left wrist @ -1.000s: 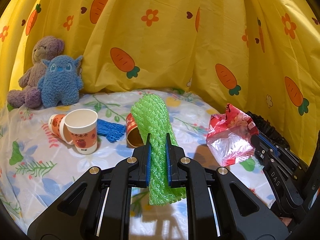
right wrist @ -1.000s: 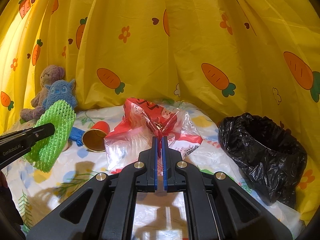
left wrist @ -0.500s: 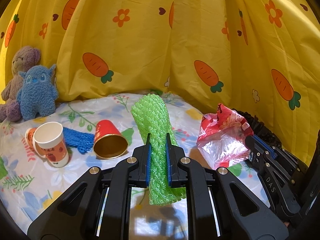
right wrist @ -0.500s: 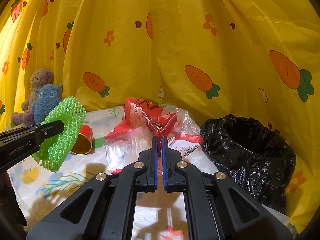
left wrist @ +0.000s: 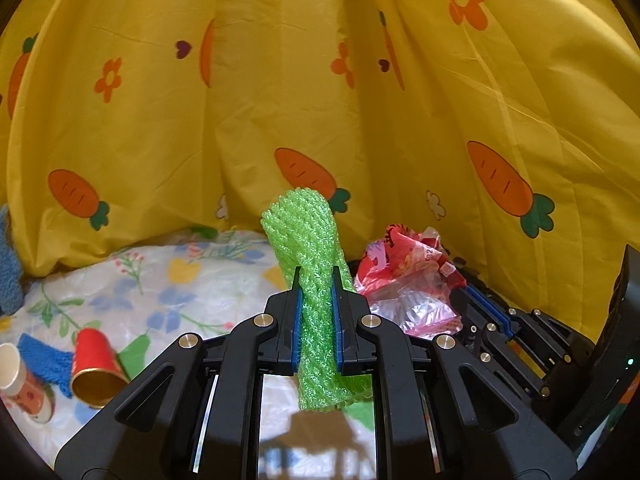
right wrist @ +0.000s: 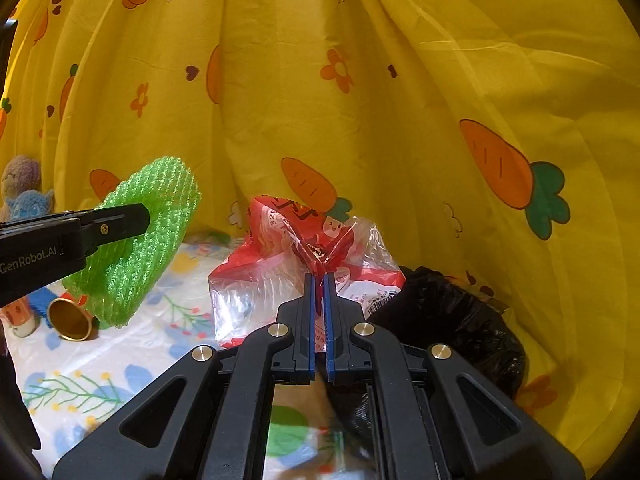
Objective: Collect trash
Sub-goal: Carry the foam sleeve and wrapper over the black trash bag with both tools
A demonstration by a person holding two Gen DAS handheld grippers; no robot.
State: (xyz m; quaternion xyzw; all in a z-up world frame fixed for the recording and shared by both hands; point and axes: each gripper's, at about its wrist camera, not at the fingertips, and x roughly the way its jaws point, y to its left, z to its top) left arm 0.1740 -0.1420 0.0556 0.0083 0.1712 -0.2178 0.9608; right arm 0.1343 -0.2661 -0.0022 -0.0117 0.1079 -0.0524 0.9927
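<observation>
- Left wrist view: the left gripper point(left wrist: 316, 276) is clenched on a green foam mesh sleeve point(left wrist: 308, 240), its blue pads pressing the netting from both sides. The sleeve stands nearly upright between the fingers, its top poking above the fingertips and its lower end hanging below them.
- To the right in that view, the right gripper point(left wrist: 464, 294) holds a crumpled red-and-clear plastic wrapper point(left wrist: 404, 280) up off the surface, just beside the green sleeve.
- Down at the left on the floral-print sheet point(left wrist: 168, 276) lie a red paper cup with a gold inside point(left wrist: 94, 368), tipped on its side, a white printed paper cup point(left wrist: 22, 384) at the very edge, and a blue mesh sleeve point(left wrist: 42, 358) between and behind them.
- Right wrist view: the right gripper point(right wrist: 319, 280) is closed almost completely, pinching a fold of the plastic wrapper point(right wrist: 296, 264); the wrapper fans out above and to the left of the fingertips.
- A black plastic trash bag point(right wrist: 452, 320) sits open just right of and below the wrapper, against the yellow carrot-print curtain point(right wrist: 360, 100).
- From this side the left gripper point(right wrist: 140, 216) comes in from the left edge, with the green sleeve point(right wrist: 140, 236) gripped at its tip and held above the sheet.
- Two plush toys, one purple and one blue point(right wrist: 24, 192), sit at the far left by the curtain.
</observation>
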